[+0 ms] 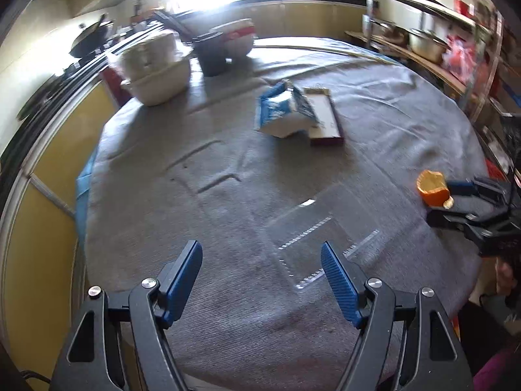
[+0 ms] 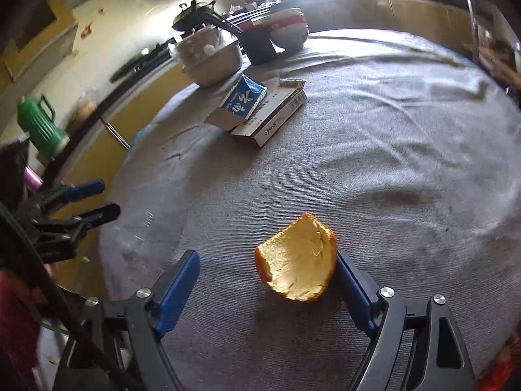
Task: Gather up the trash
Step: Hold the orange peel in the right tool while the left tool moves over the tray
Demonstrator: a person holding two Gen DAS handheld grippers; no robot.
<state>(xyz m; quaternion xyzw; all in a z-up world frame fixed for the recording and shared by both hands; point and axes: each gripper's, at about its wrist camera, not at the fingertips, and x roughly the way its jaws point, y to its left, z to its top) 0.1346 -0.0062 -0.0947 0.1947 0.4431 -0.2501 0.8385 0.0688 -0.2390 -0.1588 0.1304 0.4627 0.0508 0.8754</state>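
On the grey cloth point(image 2: 374, 137) I note a blue carton point(image 2: 242, 99) leaning on a flat box point(image 2: 276, 119), bowls point(image 2: 215, 62) behind them; nothing blocks my reach. The orange peel point(image 2: 298, 260) lies between my right tongs point(image 2: 263, 270), against the right finger, jaws apart, not clamped. My left tongs point(image 1: 260, 275) stand open and empty. Only the left view shows a clear plastic bag point(image 1: 325, 244).

Home kitchen: wok point(image 1: 89, 37) on stove, shelved pots point(image 1: 426, 44), bowls point(image 1: 156, 75).
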